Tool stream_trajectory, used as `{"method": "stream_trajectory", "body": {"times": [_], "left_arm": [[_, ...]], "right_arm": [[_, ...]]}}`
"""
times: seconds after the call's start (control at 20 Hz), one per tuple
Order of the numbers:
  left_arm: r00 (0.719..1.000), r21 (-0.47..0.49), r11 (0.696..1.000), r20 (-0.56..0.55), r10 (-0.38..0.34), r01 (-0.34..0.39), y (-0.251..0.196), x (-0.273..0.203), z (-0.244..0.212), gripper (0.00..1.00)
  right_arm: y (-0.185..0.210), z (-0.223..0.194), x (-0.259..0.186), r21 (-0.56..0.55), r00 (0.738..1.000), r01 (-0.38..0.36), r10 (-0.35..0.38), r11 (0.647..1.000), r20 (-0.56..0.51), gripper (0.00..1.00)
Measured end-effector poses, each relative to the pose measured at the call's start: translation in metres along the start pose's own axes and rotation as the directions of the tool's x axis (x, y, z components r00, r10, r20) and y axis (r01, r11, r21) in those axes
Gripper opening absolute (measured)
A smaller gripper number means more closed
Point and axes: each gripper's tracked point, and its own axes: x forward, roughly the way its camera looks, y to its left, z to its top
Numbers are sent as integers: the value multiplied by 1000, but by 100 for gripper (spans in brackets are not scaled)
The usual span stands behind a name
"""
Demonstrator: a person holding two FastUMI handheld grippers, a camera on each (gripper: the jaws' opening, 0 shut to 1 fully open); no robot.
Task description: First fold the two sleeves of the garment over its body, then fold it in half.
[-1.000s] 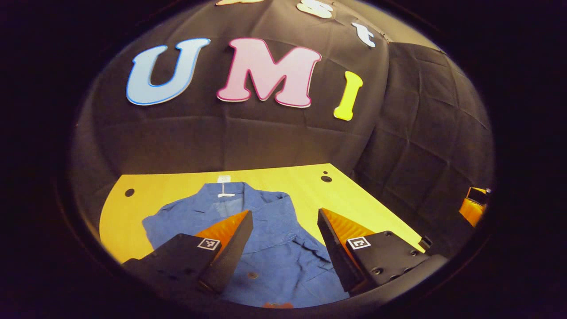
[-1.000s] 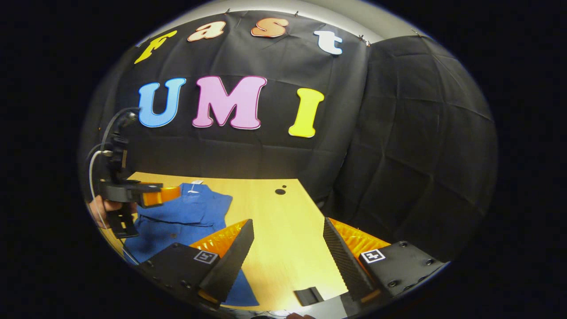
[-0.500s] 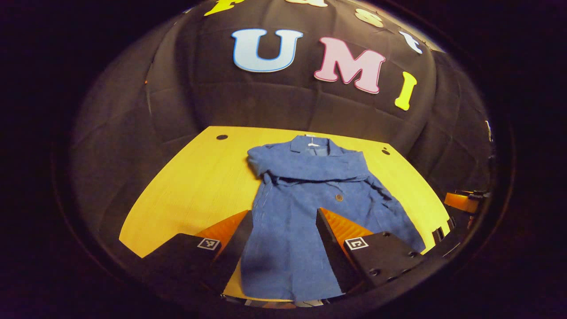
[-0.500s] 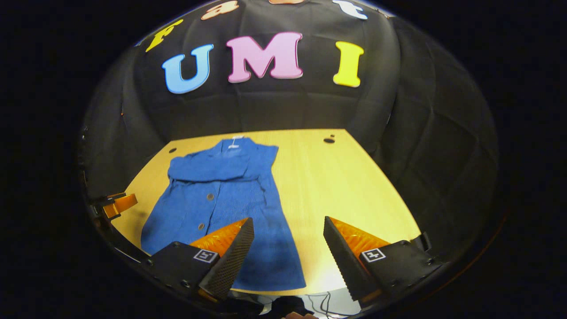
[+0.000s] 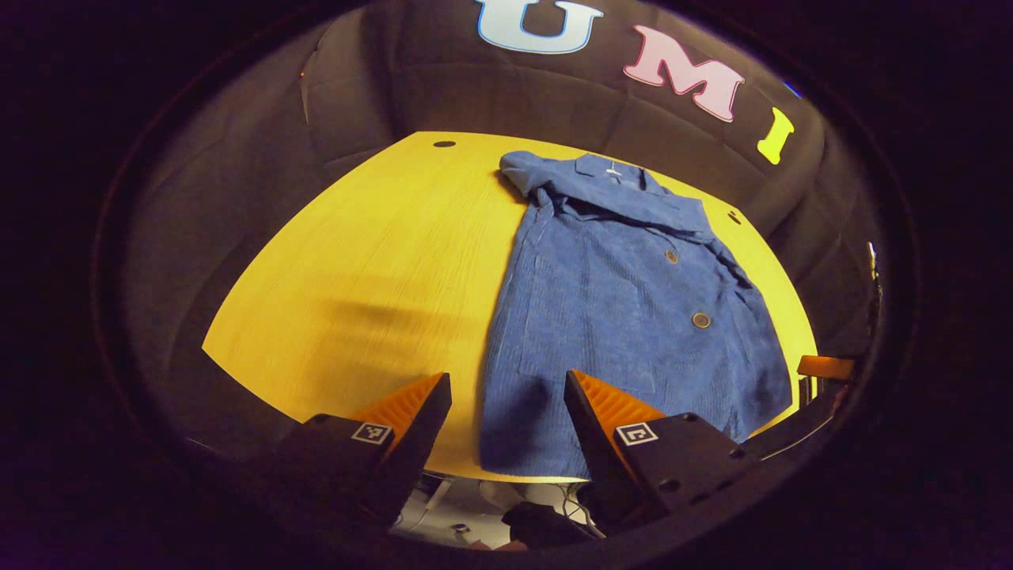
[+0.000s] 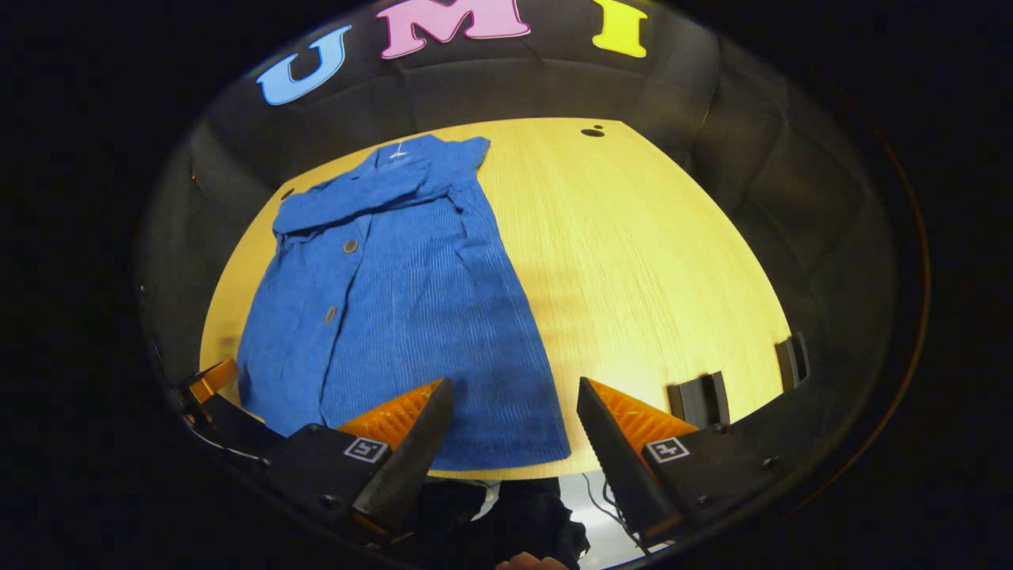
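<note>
Now the blue shirt (image 5: pixel 625 317) lies flat on the yellow table (image 5: pixel 356 261), collar far, hem nearest both grippers (sleeves already across its chest). The left gripper (image 5: pixel 506 396) and right gripper (image 6: pixel 513 400) hover over the hem corners, fingers apart, empty.

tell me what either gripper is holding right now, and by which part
Nothing. The left gripper and right gripper are open above the shirt's hem.

I have my left tool (image 5: pixel 506 412) raised and tipped downward, its fingers spread wide with nothing between them. My right tool (image 6: pixel 514 419) is likewise raised, tilted down, fingers parted and gripping nothing, the two side by side.
</note>
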Motion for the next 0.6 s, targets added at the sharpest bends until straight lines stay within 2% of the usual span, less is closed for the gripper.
{"method": "stream_trajectory", "body": {"times": [0.05,0.1,0.15,0.2,0.25,0.3,0.35,0.45,0.5,0.6], "left_arm": [[1000,1,1000,-26,10,-10,1,1,-4,85],[999,-2,1000,-47,6,-6,-1,2,-8,85],[997,-5,1000,-71,0,-1,0,2,-9,85],[996,-7,1000,-94,-2,2,-1,4,-11,85],[994,-3,1000,-108,4,-4,-3,7,-13,85],[994,9,1000,-108,0,1,-5,7,-12,85],[993,17,1000,-117,-5,7,-9,7,-12,85],[990,43,999,-140,7,-1,-12,9,-12,85],[990,53,999,-143,9,-2,-14,9,-12,86],[987,65,998,-162,14,-3,-16,8,-14,86]], "right_arm": [[-3,-3,2,-11,1000,6,-6,1000,-5,94],[-4,-6,4,-23,1000,14,-14,1000,-17,100],[-6,-8,6,-29,999,20,-21,999,-25,93],[-8,-11,9,-31,999,26,-27,999,-39,100],[-9,-13,11,-34,998,35,-37,999,-52,100],[-13,-16,13,-39,996,47,-49,998,-68,94],[-15,-19,16,-45,995,54,-57,998,-78,93],[-18,-22,22,-60,992,64,-70,996,-101,93],[-17,-24,25,-65,991,63,-70,996,-111,100],[-15,-27,31,-76,989,58,-68,995,-132,100]]}}
